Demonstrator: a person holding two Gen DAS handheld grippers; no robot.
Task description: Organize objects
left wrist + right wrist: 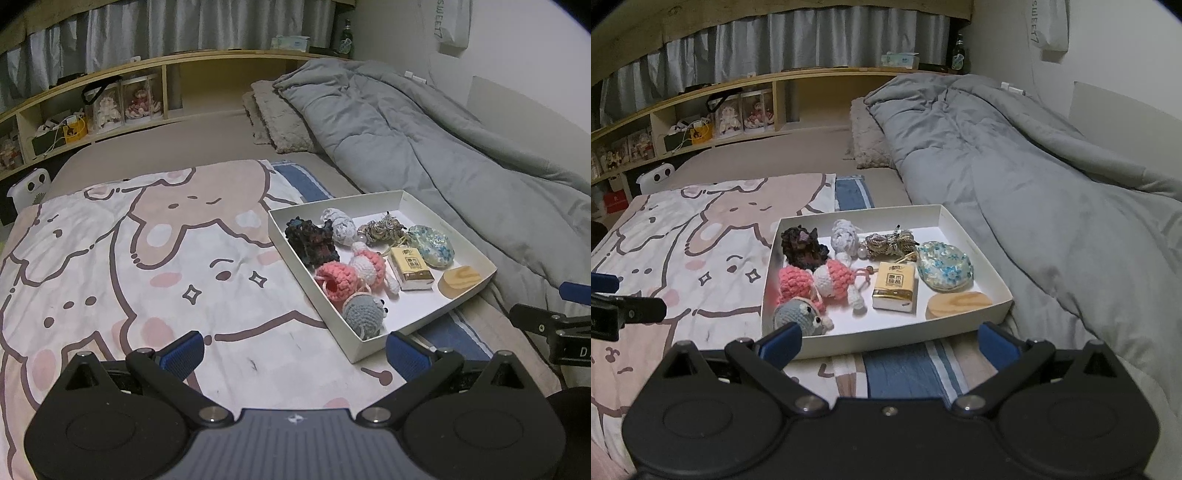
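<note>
Both grippers hover empty, jaws spread wide: the left gripper (295,354) over the cartoon blanket (147,258), the right gripper (888,341) just before the white box (975,236) on the bed. The box sits on soft bedding, so a push could tip or slide it. Inside, the crochet toys crowd together; grabbing the grey mouse (801,314) might drag the pink one (794,284) along. A tissue pack (895,291), a floral pouch (943,267) and a wooden piece (956,302) lie apart
</note>
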